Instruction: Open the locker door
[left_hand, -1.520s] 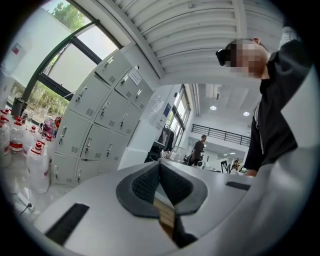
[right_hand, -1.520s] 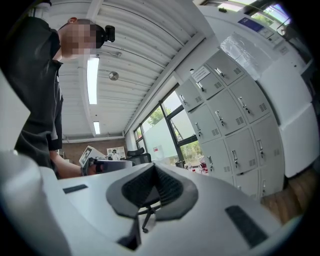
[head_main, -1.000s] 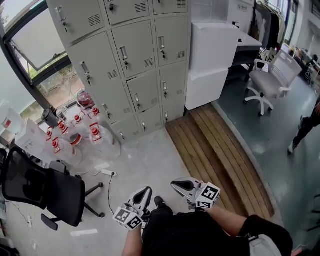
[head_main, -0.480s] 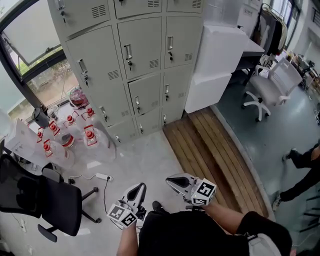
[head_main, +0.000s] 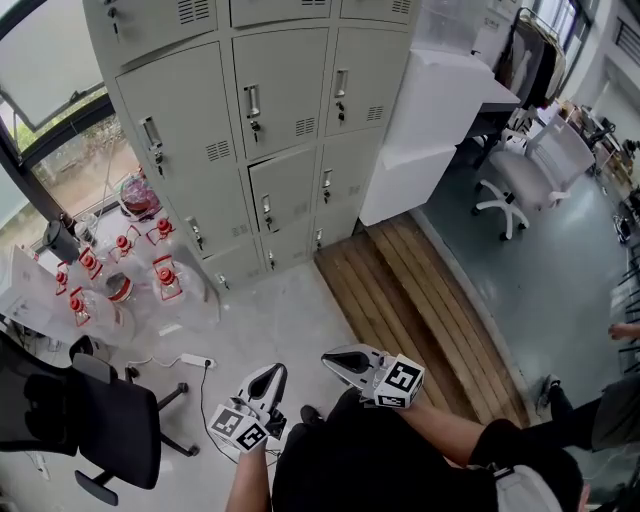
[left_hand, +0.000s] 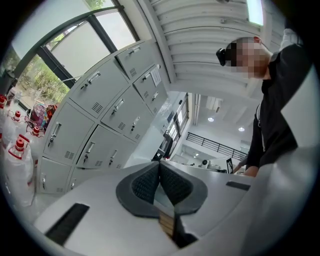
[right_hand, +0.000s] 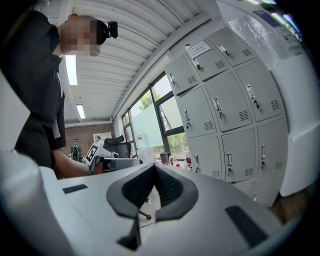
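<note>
Carrying both tools low and close to the body, the person faces the lockers (head_main: 270, 110), which fill the upper middle of the head view with every door apparently shut. The left gripper (head_main: 268, 375) and right gripper (head_main: 338, 358) sit at the lower centre of that view, well apart from the lockers, with bare floor (head_main: 270, 310) between. In each gripper view the fingers (left_hand: 145, 184) are pressed together with nothing between them. That seems sensible, since there is nothing to grip yet and closed tips are easier to carry on an approach. Both point roughly level toward the lockers, which suits the upright handles (head_main: 252, 100) on the door fronts. Which door is meant cannot be told. Red-capped bottles (head_main: 120, 265) and a black office chair (head_main: 90, 420) crowd the left side, so the clear way in is probably straight ahead. The task looks barely begun.
</note>
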